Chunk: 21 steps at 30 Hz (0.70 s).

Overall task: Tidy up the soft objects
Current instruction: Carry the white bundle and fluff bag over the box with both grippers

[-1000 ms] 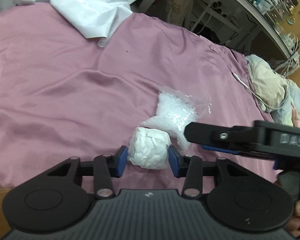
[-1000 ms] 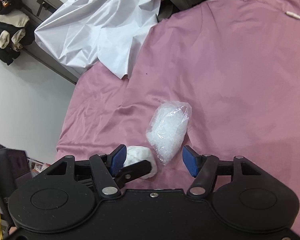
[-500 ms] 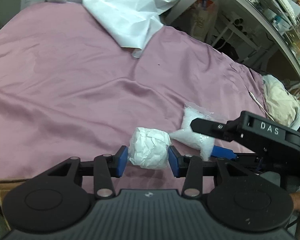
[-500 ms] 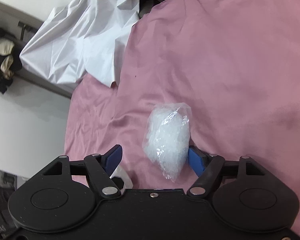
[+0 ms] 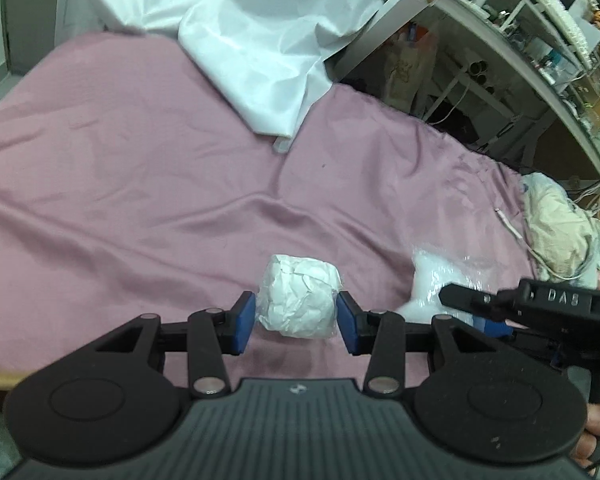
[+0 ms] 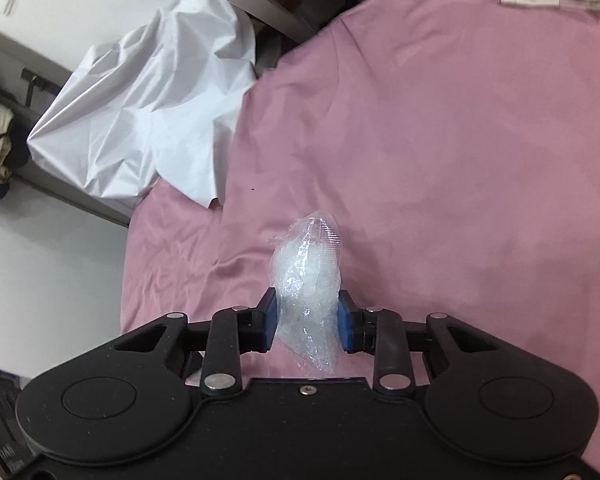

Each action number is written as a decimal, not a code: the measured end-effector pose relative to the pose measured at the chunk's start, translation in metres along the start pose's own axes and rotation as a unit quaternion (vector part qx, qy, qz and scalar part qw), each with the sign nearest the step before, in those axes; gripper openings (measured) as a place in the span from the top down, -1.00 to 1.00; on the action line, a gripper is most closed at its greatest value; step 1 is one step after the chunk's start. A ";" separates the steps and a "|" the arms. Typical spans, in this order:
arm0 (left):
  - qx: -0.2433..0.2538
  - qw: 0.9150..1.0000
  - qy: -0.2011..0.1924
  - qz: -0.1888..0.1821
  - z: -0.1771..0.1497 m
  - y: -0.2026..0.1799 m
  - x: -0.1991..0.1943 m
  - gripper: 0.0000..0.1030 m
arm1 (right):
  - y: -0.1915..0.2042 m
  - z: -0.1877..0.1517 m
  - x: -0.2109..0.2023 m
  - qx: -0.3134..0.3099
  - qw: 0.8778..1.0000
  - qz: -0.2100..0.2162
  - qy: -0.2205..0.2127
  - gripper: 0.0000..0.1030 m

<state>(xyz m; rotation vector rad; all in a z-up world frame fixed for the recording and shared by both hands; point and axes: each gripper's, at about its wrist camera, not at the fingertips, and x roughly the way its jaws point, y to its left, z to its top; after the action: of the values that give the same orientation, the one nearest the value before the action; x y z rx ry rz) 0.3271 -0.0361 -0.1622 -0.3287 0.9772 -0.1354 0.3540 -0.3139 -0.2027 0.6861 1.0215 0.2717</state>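
A crumpled white paper ball [image 5: 298,298] in clear wrap sits between the blue pads of my left gripper [image 5: 297,318], which is shut on it and holds it just above the pink bedsheet [image 5: 140,184]. A clear plastic bag of white filling [image 6: 306,280] stands squeezed between the pads of my right gripper [image 6: 306,322], whose jaws are closing on it. In the left wrist view the same bag [image 5: 436,280] shows at the right, with the right gripper's black finger [image 5: 480,300] across it.
A crumpled white sheet [image 5: 268,32] [image 6: 148,108] lies over the bed's far edge. A pile of pale bedding [image 5: 560,224] and white cables [image 5: 512,228] sit at the right side. A grey desk with shelves [image 5: 500,40] stands beyond the bed.
My right gripper's jaws closed from wide apart onto the plastic bag. My left gripper rose with the paper ball, so more of the far bed and white sheet shows.
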 end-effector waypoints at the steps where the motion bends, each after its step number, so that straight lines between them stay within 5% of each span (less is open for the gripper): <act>1: 0.004 1.000 -0.005 -0.001 0.000 -0.002 -0.005 0.17 | 0.001 0.000 -0.003 0.001 1.000 -0.002 -0.001 0.42; 21: 0.031 0.998 -0.052 0.012 -0.014 -0.017 -0.104 0.17 | 0.043 -0.024 -0.080 -0.070 0.997 0.028 -0.025 0.43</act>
<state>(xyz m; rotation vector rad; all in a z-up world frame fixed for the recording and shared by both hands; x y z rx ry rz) 0.2580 -0.0285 -0.0811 -0.2636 0.8724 -0.1248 0.2970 -0.3125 -0.1276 0.5922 0.9282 0.3688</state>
